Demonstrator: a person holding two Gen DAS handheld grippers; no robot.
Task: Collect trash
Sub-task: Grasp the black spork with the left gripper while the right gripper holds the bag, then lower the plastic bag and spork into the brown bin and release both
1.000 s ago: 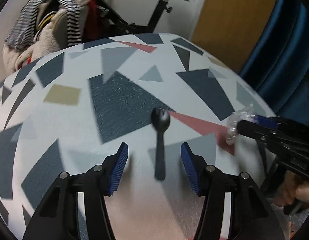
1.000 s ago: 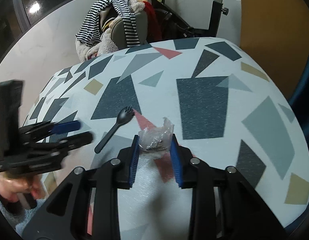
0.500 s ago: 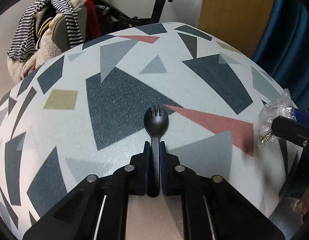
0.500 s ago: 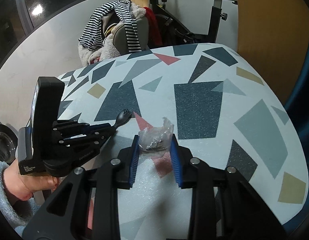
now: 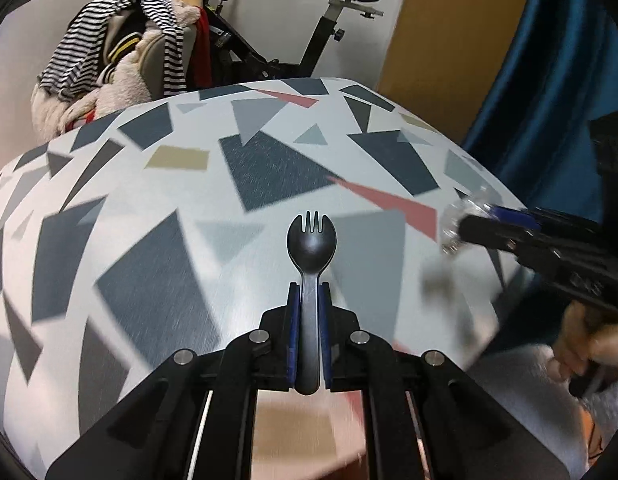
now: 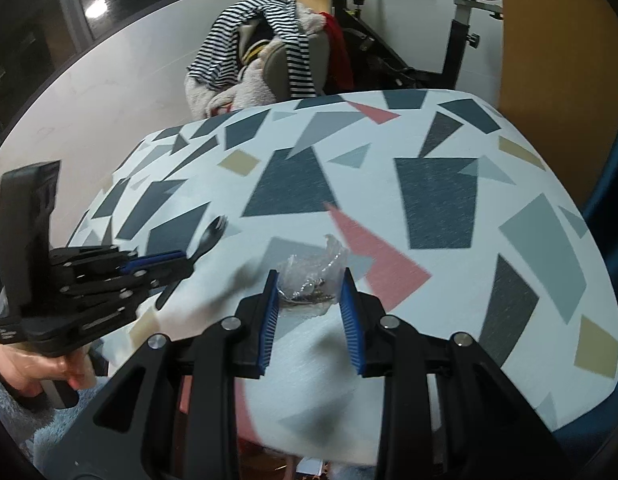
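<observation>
Nearest in the left wrist view, the left gripper [image 5: 308,332] has its fingers [image 5: 293,332] pressed onto the handle of a black spork [image 5: 311,248]. The handle runs lengthwise between the blue pads, so the bowl and tines stick out ahead towards the far side of the scene. That lengthwise hold probably suits a thin, flat piece: the pads clamp its narrow edges and it cannot swing. The spork appears lifted clear of the worktop [image 5: 129,240], though the blur makes the gap hard to judge.

In the right wrist view the right gripper [image 6: 311,304] pinches a crumpled clear plastic wrapper [image 6: 313,276] with some dark bits inside. Its fingers [image 6: 269,312] stand partly apart because the bundle is bulky and springy; they squeeze its sides rather than meet. The wrapper sits at the fingertips, over the near edge of the worktop, right of the spork. A hand [image 6: 37,364] in a fluffy sleeve carries the left tool at the near left.

Count: one spork, one wrapper, two grippers, each loaded. Nothing else loose shows on the patterned worktop, so both pieces of trash seem ready to be carried off; no bin is in view.

Farther back stands one chair heaped with clothes [image 5: 121,64], one striped garment on top, and beyond it one exercise bike [image 5: 329,32].
</observation>
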